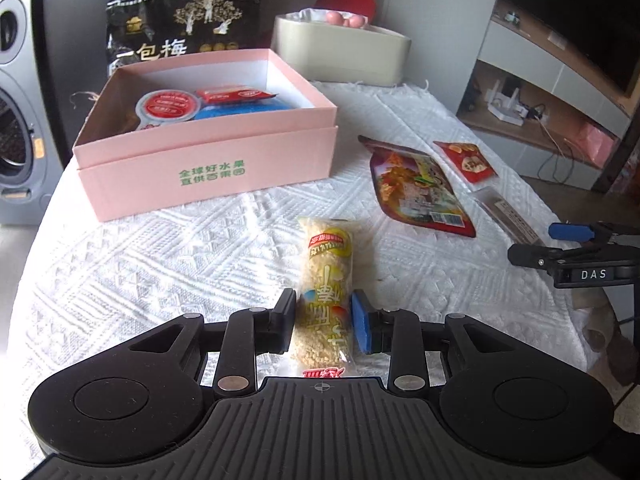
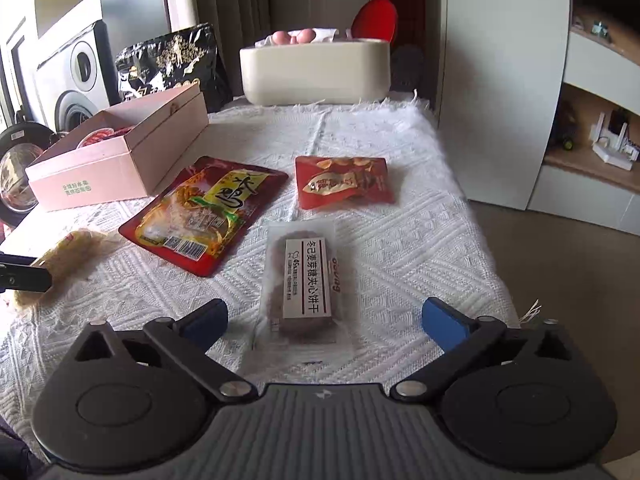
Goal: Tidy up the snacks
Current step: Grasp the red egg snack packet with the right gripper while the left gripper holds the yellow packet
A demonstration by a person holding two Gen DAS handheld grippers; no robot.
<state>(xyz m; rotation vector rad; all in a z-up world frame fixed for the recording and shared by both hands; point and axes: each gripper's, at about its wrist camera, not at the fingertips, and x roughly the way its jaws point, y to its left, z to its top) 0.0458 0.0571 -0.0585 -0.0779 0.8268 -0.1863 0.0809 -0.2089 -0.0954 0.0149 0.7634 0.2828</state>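
Observation:
My left gripper is shut on a long yellow puffed-rice bar in a clear wrapper, pads pressing both sides near its close end. The open pink box stands beyond it at the left, with a red-lidded cup and other packs inside. My right gripper stands wide open over a clear biscuit pack that lies flat on the cloth between the jaws, untouched by the pads. A large red pouch and a small red pack lie farther out.
A cream bin holding pink round things and a black snack bag stand at the table's back. A washing machine is at the left, shelves at the right. The white cloth ends close to the right.

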